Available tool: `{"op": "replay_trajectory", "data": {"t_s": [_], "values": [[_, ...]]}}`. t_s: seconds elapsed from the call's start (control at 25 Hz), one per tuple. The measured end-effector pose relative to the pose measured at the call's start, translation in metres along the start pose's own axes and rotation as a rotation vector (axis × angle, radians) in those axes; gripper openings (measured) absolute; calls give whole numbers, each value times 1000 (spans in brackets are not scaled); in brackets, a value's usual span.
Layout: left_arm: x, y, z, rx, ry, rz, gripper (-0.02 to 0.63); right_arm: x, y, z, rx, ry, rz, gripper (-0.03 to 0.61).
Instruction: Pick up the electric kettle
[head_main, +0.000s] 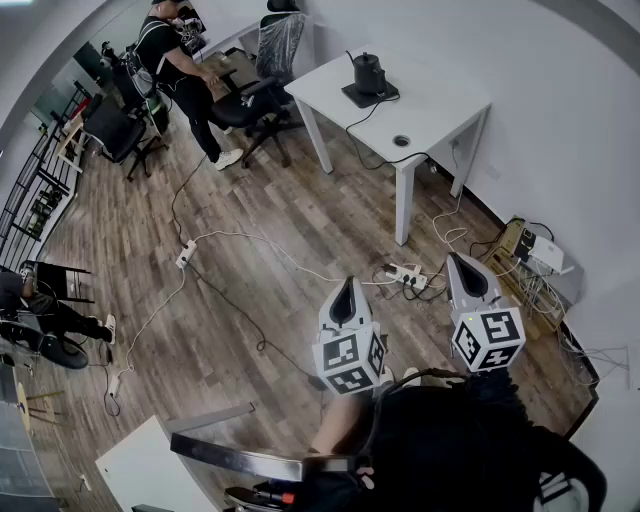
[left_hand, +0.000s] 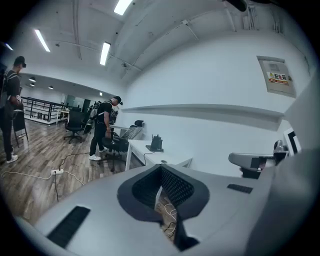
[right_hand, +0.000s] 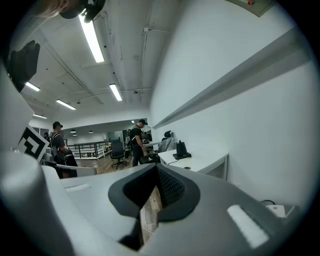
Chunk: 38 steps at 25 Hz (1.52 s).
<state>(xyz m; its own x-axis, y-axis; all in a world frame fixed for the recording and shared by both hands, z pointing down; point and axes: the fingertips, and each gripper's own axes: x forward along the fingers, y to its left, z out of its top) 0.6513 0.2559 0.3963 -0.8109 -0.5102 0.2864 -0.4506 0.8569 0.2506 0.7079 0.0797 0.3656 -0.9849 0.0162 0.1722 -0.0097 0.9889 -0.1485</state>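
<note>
One electric kettle (head_main: 369, 72) – black, upright on its flat dark base (head_main: 371, 96) – stands on the one white bench (head_main: 440, 112) against the wall, near that bench's far left corner as the head view shows it. There are two claws. The left claw (head_main: 347, 291) and the right claw (head_main: 461, 268) are side by side low in the head view, each with a marker cube behind it, and both point across the wooden floor (head_main: 260, 230) towards the bench. Both are drawn fully together and carry nothing. The kettle is well apart from both of them, with a stretch of floor and a white power strip (head_main: 408, 275) with tangled cables in between. In the left gripper view the kettle (left_hand: 156, 142) sits small above the left claw (left_hand: 162, 189); in the right gripper view it (right_hand: 181, 148) shows above and a little right of the right claw (right_hand: 151, 194). Two other people appear in the head view: one person (head_main: 178, 62) standing by the office chairs left of the bench, and one seated person (head_main: 40, 312) cut off at the left edge. The kettle is too small to make out its spout or lid – only its dark outline and a cord trailing off the base are clear. The hands holding the claws are hidden under the cubes and dark clothing.
</note>
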Motion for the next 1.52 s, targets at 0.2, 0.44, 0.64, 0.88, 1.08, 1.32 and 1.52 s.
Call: {"op": "replay_trajectory", "data": {"t_s": [0.2, 0.44, 0.64, 0.88, 1.08, 1.32, 1.52], "values": [[1, -3, -7, 0, 12, -3, 0, -2, -4, -5, 1, 5, -7, 2], [6, -2, -8, -5, 17, -3, 0, 3, -7, -5, 9, 5, -5, 2], [-2, 3, -9, -15, 21, -2, 0, 0, -4, -2, 56, -26, -17, 2], [-5, 29, -8, -20, 20, 12, 0, 12, 2, -4, 66, -36, -46, 2], [-6, 56, -7, -32, 20, 22, 0, 22, 18, -6, 61, -45, -53, 2], [4, 75, -19, -59, 49, 28, 0, 38, 28, -18, 37, -10, -59, 2], [30, 86, -11, -72, 43, 42, 0, 68, 21, -17, 23, 4, -53, 2]]}}
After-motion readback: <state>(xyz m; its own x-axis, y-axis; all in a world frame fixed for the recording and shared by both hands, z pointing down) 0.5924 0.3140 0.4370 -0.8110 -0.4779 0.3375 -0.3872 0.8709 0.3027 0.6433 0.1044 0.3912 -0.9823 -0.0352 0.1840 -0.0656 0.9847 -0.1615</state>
